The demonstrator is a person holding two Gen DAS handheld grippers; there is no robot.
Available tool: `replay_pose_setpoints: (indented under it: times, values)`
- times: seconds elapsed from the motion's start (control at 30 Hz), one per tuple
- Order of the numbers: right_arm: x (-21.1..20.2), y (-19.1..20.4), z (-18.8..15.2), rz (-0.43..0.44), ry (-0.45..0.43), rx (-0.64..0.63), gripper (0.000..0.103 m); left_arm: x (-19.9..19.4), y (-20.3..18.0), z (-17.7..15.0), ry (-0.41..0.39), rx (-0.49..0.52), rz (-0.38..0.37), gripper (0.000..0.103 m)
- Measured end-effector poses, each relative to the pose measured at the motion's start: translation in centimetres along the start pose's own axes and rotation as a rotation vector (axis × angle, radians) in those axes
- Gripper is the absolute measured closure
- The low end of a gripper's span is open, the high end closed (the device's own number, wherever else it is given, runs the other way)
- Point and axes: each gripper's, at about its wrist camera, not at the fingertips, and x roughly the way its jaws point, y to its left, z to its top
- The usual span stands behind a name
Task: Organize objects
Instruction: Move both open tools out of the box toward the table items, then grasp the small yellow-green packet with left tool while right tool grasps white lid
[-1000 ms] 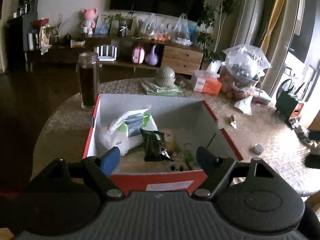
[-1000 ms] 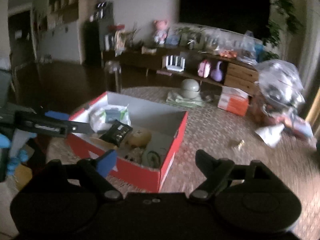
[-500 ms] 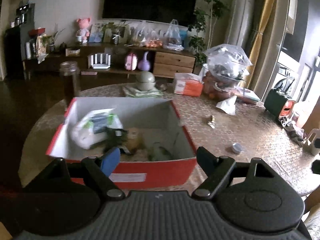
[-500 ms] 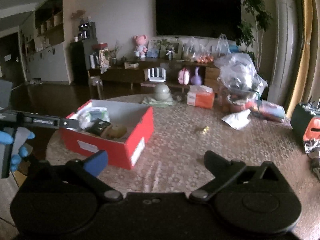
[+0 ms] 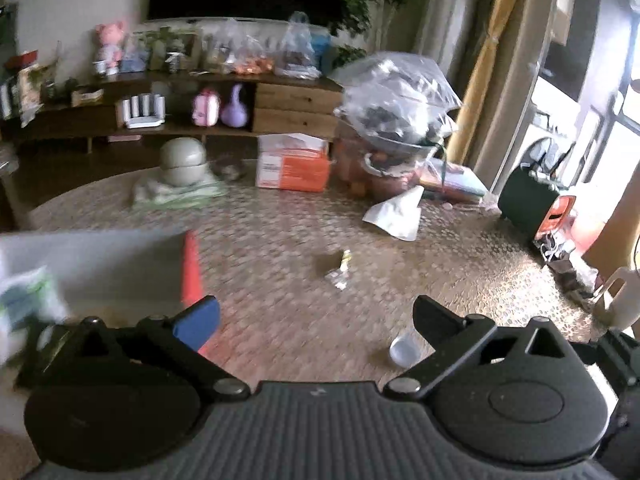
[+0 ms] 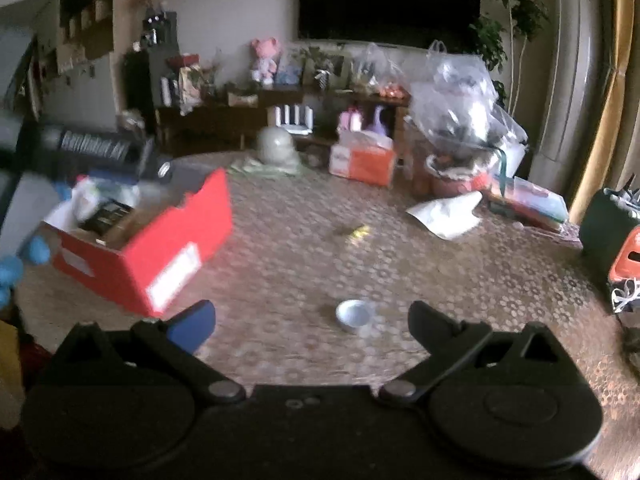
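Right wrist: small cap on the table looks light, rigid, slippery; pinch its rim—your right gripper and left gripper gape empty.

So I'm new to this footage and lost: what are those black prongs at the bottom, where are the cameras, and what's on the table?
The prongs are two-finger grippers a person holds, one per hand, each carrying a fisheye camera looking along its fingers. One picture is from the left gripper, the other from the right gripper. Both are open and hold nothing. On the patterned table sit a red box with packets inside, a small white cap, a small yellowish wrapper, a white paper bag, an orange tissue box and a full clear plastic bag.
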Motion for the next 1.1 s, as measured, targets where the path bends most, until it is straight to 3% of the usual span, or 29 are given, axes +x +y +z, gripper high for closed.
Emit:
replay_pose_setpoints:
  times: [0.13, 0.47, 0.87, 0.93, 1.0, 1.1]
  values:
    - [3.2, -1.7, -0.4, -0.029, 0.013, -0.017, 0.000, 5.5, -2.4, 1.7, 0.035, 0.062, 0.008, 0.000]
    - [10.9, -3.9, -1.3, 0.042, 0.122, 0.031, 0.006, 17.8, -2.8, 2.5, 0.152, 0.073, 0.047, 0.000]
    - [14.7, -4.5, -1.7, 0.066, 0.152, 0.060, 0.028, 24.1, -3.9, 1.5, 0.178, 0.154, 0.038, 0.001]
    - [15.0, -4.6, -1.8, 0.065, 0.154, 0.057, 0.031, 24.5, -3.6, 1.4, 0.183, 0.131, 0.024, 0.011]
    - [15.2, -4.7, -2.1, 0.065, 0.154, 0.056, 0.035, 24.9, -3.5, 1.3, 0.195, 0.125, 0.012, 0.036]
    - [15.1, -4.6, -2.1, 0.052, 0.146, 0.042, 0.042, 25.1, -3.8, 1.1, 0.190, 0.145, 0.007, 0.051]
